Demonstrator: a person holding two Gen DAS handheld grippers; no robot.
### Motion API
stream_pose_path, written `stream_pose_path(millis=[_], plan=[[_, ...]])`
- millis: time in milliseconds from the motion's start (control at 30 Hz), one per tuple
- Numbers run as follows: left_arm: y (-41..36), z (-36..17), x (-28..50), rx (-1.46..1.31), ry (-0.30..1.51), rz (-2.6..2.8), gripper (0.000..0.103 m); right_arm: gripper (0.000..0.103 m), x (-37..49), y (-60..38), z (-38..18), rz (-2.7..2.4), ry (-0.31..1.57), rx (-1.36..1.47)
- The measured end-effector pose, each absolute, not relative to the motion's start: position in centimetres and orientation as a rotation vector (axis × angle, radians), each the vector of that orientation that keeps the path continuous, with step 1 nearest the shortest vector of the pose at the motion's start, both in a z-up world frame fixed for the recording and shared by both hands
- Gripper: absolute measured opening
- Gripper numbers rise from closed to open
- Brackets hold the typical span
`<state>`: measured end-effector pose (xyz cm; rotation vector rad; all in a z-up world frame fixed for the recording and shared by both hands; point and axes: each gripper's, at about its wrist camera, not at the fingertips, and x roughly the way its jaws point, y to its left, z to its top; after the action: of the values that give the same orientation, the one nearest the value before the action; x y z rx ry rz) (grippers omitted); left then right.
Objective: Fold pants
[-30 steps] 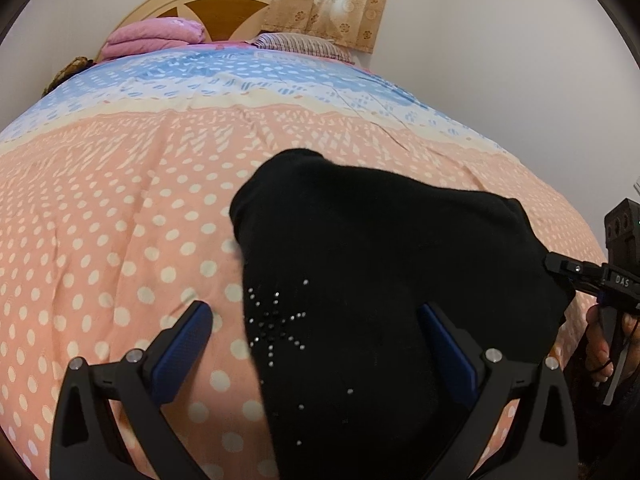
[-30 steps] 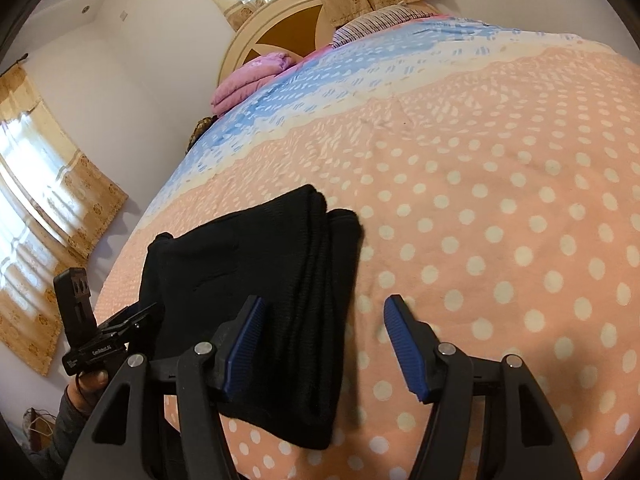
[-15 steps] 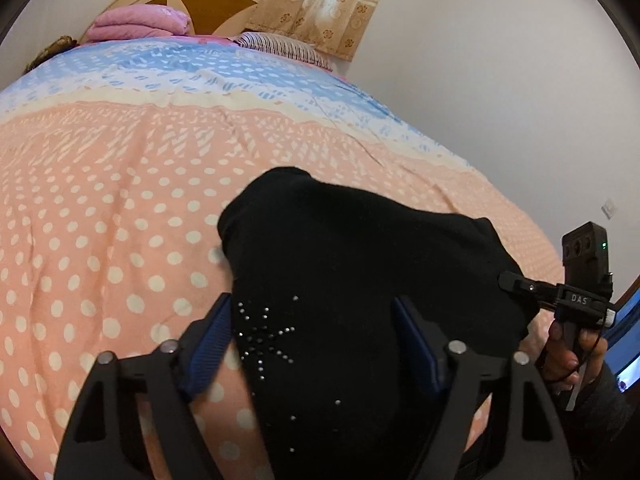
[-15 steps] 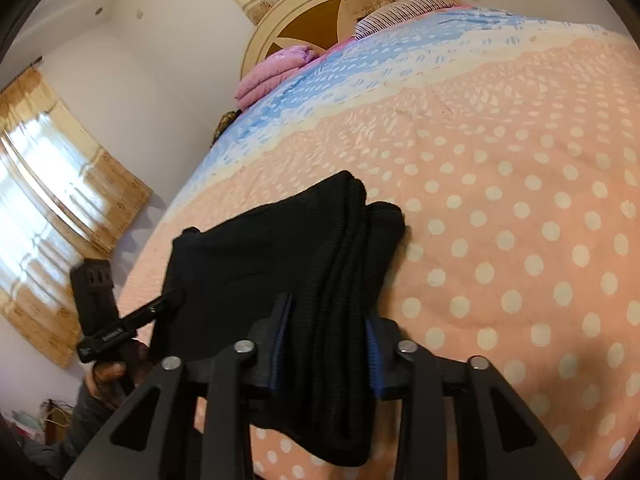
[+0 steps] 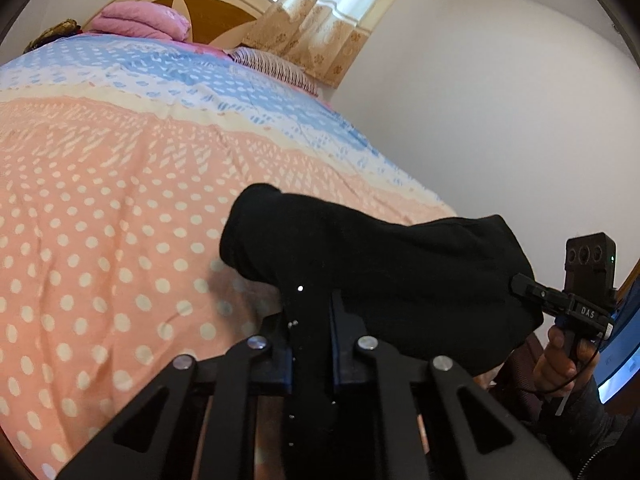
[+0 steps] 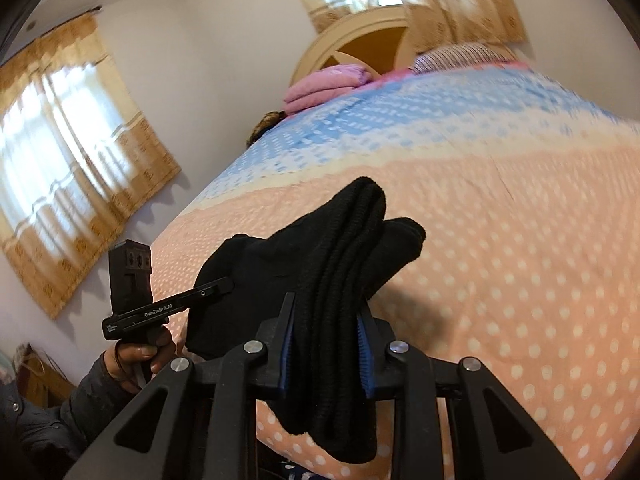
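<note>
The folded black pants (image 5: 384,264) hang lifted above the bed's near edge, held between both grippers. My left gripper (image 5: 310,320) is shut on the pants' near left edge, where small rhinestones show. My right gripper (image 6: 326,312) is shut on the thick stacked right edge of the pants (image 6: 340,248). The right gripper also shows at the right of the left wrist view (image 5: 524,286), and the left gripper at the left of the right wrist view (image 6: 224,284). The far end of the pants droops toward the bedspread.
The bed has a peach polka-dot and blue bedspread (image 5: 100,200). Folded pink blankets (image 5: 140,24) and a striped pillow (image 5: 272,66) lie by the wooden headboard (image 5: 224,4). A white wall (image 5: 500,120) stands to the right; curtained windows (image 6: 60,128) to the left.
Both grippers went from open to shut on the pants' edges, then lifted the pants off the bedspread. Both views tilted upward.
</note>
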<state>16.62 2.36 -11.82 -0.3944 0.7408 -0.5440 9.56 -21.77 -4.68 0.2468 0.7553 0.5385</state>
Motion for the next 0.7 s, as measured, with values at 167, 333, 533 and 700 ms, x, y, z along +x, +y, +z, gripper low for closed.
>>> stream_pose_path(millis=[167, 333, 533, 700], plan=[[5.6, -9.7, 15.5, -0.425, 0.675, -0.509, 0.013, 0.027, 12.1, -18.6, -2.9, 0.587, 0.753, 0.18], [10.7, -7.7, 14.2, -0.435, 0.613, -0.417, 0.013, 0.027, 16.4, -13.6, -2.3, 0.692, 0.782, 0.164], [17.6, -7.2, 12.9, -0.427, 0.585, -0.248, 0.013, 0.027, 21.2, -4.6, -3.8, 0.832, 0.822, 0.154], [22.6, -9.0, 12.4, -0.383, 0.591, -0.086, 0.013, 0.027, 23.8, 2.0, -7.2, 0.903, 0.891, 0.17]])
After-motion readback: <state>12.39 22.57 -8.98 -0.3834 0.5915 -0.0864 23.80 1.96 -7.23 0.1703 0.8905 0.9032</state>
